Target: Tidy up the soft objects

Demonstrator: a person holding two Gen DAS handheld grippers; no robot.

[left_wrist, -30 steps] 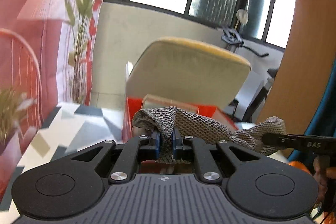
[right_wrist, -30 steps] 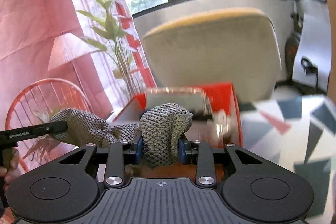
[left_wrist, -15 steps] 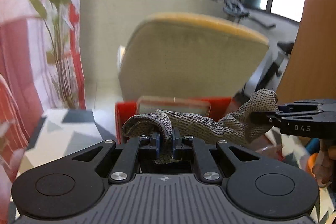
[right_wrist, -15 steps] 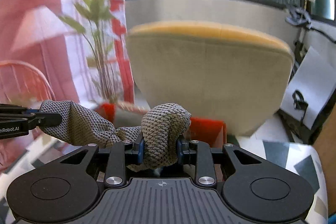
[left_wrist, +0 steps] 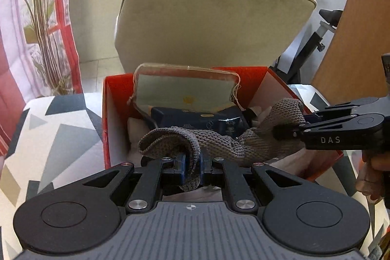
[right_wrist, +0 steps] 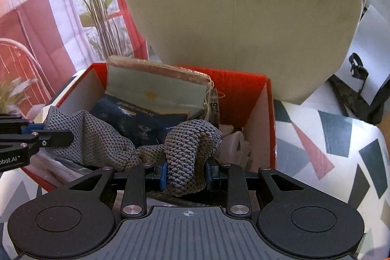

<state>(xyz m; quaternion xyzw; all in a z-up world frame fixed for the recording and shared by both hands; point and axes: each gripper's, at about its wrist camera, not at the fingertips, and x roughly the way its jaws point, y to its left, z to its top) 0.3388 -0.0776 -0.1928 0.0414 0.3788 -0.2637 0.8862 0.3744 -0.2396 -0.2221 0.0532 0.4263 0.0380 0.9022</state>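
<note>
1. The left gripper [left_wrist: 191,163] is clamped on one end of a grey knitted cloth [left_wrist: 219,138], and the right gripper [right_wrist: 185,172] is clamped on the other end, so the cloth hangs slack between the two.
2. The cloth is held just over the open red cardboard box [left_wrist: 106,113], which stands on a table with a geometric-patterned cover [left_wrist: 53,128] in front of a beige chair back [left_wrist: 209,16].
3. The box already holds a clear zip pouch with a pale folded item [left_wrist: 185,89], a dark blue packaged item [left_wrist: 199,117] and some white soft material [right_wrist: 237,145], so part of the sorting looks done.
4. Judging from this, the cloth is near the end of its trip: it still has to be lowered in and let go by both grippers.
5. Whether the cloth is folded properly or merely bunched is hard to say; its middle sags out of sight behind the gripper bodies.
6. The floor of the box and its near wall are hidden by the grippers, and I cannot tell whether the cloth already touches the contents.
7. Any other soft objects waiting elsewhere are out of view.
</note>
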